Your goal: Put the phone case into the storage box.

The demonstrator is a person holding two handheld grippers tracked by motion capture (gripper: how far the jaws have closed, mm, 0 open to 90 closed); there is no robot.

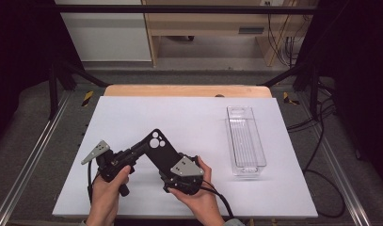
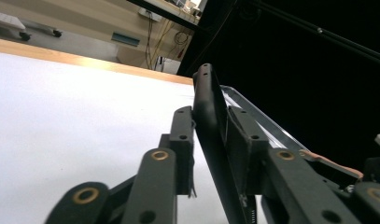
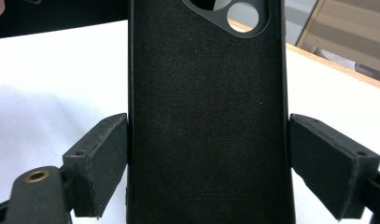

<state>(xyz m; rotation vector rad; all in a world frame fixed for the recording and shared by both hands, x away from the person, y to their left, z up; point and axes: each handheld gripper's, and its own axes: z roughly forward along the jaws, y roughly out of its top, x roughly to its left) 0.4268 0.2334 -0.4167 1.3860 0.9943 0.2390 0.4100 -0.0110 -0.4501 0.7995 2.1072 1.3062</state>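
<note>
Both grippers are on the black phone case [image 1: 159, 149] right now: the left gripper [image 1: 135, 153] pinches its thin edge from the side, pads pressed to both faces, and the right gripper [image 1: 172, 173] clamps its lower end across the width, one pad on each long side. Up close in the right gripper view, the case [image 3: 208, 116] runs off the top and bottom of the picture, so its ends are cut away, and just part of the camera cutout shows. Seen from the left gripper, the case [image 2: 211, 121] is edge-on, a dark sliver, its back face impossible to read. From above, the person's hands cover much of both grippers' bodies. Over to the right, well apart from the case, a clear plastic tray [image 1: 245, 141] lies lengthwise on the white table [image 1: 189, 113]. Nothing sits between the two. Case is above the table's near-centre, long axis slanting from near-right up to far-left, camera cutout at the far end
</note>
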